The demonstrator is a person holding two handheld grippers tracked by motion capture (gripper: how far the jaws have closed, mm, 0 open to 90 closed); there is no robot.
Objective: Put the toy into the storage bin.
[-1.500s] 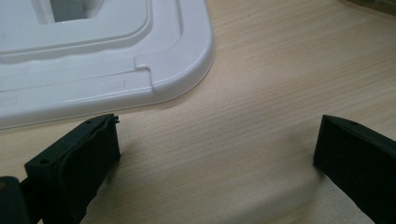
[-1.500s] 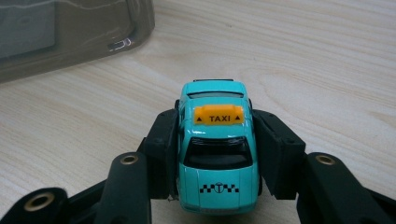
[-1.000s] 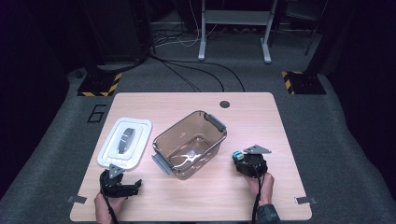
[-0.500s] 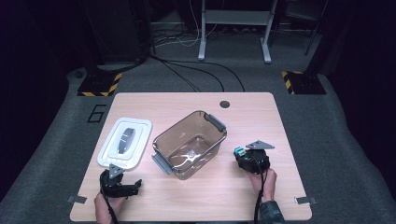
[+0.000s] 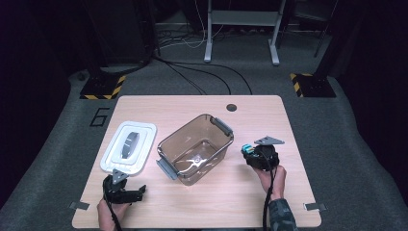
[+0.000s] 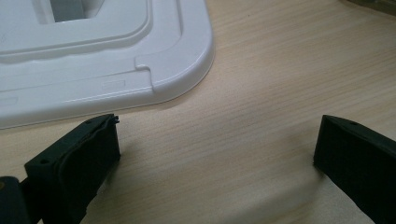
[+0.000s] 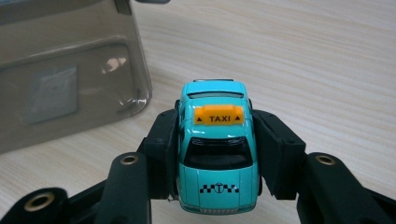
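A turquoise toy taxi (image 7: 217, 144) with an orange roof sign sits clamped between the jaws of my right gripper (image 7: 217, 154). In the high view that right gripper (image 5: 255, 153) hangs just right of a clear brownish plastic bin (image 5: 195, 148) with grey handles, the taxi (image 5: 247, 148) showing at its tip. The bin looks empty. My left gripper (image 5: 132, 192) rests low at the table's front left with its jaws wide apart and nothing between them. In the left gripper view the jaws straddle bare wood just below a corner of the white lid (image 6: 93, 56).
The white lid (image 5: 129, 147) with a grey handle lies flat left of the bin. A dark cable hole (image 5: 231, 107) is near the table's far edge. Cables and stand legs (image 5: 240, 43) lie on the floor beyond.
My right gripper has lifted slightly with the taxi in it, beside the bin. The left gripper, the lid and the bin have not moved.
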